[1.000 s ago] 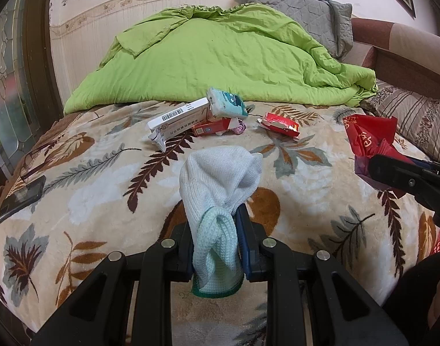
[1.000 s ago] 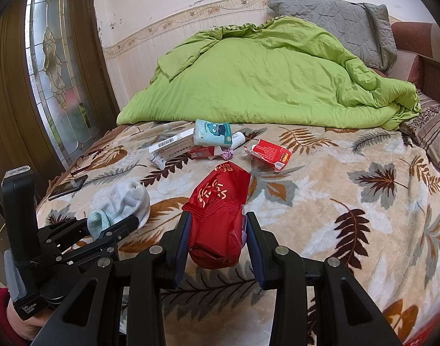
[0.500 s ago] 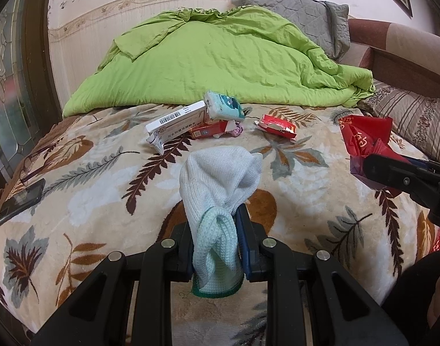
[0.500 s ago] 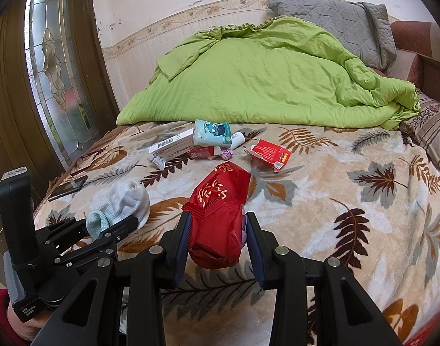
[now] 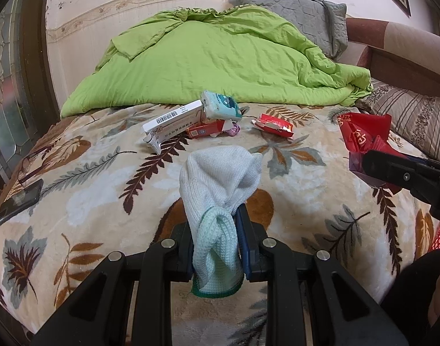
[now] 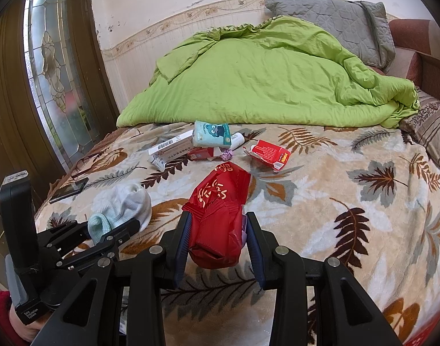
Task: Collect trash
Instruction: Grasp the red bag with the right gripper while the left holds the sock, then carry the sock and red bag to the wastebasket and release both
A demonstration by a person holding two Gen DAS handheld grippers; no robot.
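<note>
My left gripper (image 5: 215, 239) is shut on a white sock (image 5: 220, 178) with a pale green cuff, held above the leaf-patterned blanket (image 5: 75, 178). My right gripper (image 6: 217, 238) is shut on a crumpled red plastic bag (image 6: 220, 204) with gold lettering. That bag (image 5: 364, 135) and the right gripper's finger show at the right edge of the left wrist view. In the right wrist view the sock (image 6: 124, 204) and the left gripper (image 6: 104, 233) sit at the lower left. A heap of trash lies farther up the bed: a white box (image 5: 174, 118), a teal tissue pack (image 5: 220, 105), a red packet (image 5: 273, 125).
A green duvet (image 5: 220, 57) and grey pillow (image 5: 292, 17) fill the bed's far end. A dark phone (image 5: 19, 201) lies at the left edge of the bed. A glass door (image 6: 55, 66) stands to the left, a striped pillow (image 5: 416, 121) to the right.
</note>
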